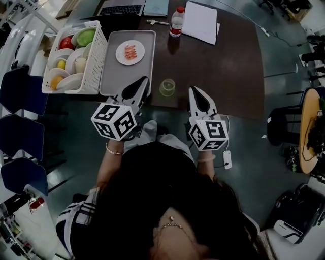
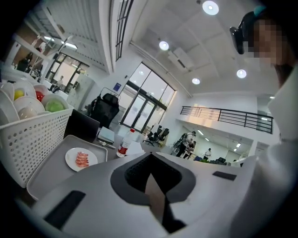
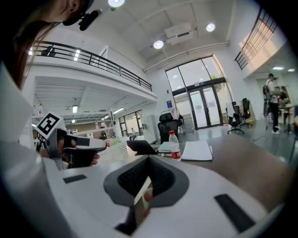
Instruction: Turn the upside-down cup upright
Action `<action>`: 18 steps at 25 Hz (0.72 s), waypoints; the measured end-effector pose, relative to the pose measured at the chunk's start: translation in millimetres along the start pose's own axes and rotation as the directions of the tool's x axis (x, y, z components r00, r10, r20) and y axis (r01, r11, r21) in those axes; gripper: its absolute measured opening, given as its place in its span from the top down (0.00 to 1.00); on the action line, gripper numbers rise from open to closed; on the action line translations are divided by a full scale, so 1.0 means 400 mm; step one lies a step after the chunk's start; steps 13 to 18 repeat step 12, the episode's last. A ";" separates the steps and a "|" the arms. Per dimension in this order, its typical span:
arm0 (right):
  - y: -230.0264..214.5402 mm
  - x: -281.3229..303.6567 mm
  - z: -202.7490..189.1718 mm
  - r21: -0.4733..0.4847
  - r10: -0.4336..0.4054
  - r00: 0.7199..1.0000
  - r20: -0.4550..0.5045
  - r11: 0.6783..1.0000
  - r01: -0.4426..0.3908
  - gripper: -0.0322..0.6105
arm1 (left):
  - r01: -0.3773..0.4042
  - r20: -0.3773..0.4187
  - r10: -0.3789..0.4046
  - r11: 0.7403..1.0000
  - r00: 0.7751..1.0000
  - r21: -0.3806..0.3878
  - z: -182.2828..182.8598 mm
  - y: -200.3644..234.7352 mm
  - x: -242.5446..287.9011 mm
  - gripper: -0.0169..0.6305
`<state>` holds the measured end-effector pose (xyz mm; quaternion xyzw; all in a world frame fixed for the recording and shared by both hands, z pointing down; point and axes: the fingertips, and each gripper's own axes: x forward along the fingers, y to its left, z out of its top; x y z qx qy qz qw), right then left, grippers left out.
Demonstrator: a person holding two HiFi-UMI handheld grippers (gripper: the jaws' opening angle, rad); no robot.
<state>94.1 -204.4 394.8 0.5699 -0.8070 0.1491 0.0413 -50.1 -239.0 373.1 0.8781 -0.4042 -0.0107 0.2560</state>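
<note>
A small clear cup (image 1: 167, 87) stands on the dark brown table (image 1: 228, 66) close to its near edge; from above I cannot tell which way up it is. My left gripper (image 1: 144, 81) sits just left of the cup, over the corner of the grey tray, its jaws pressed together and empty. My right gripper (image 1: 193, 90) is just right of the cup, also shut with nothing in it. Neither touches the cup. The left gripper (image 2: 150, 155) and the right gripper (image 3: 149, 159) show closed jaws in their own views; the cup is hidden there.
A white basket (image 1: 96, 61) of bowls and fruit stands at the left. Beside it lies a grey tray (image 1: 114, 76) with a small plate of food (image 1: 130, 52). A water bottle (image 1: 176, 22), papers (image 1: 200, 21) and a laptop (image 1: 122, 9) are at the far edge. Blue chairs (image 1: 20, 132) line the left.
</note>
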 end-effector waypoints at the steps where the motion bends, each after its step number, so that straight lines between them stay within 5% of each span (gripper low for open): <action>1: 0.004 -0.002 0.003 -0.001 0.012 1.000 0.007 1.000 -0.012 0.92 | 0.008 0.006 -0.008 1.000 1.000 -0.010 0.000 -0.005 0.000 0.97; 8: 0.039 -0.007 0.009 -0.019 0.090 0.996 0.021 0.996 -0.090 0.92 | 0.045 -0.014 -0.047 0.993 0.999 -0.106 -0.019 -0.020 0.004 0.97; 18: 0.060 -0.017 0.021 -0.038 0.134 0.990 0.040 0.991 -0.132 0.92 | 0.101 -0.039 -0.105 0.989 0.994 -0.106 -0.037 -0.054 0.009 0.97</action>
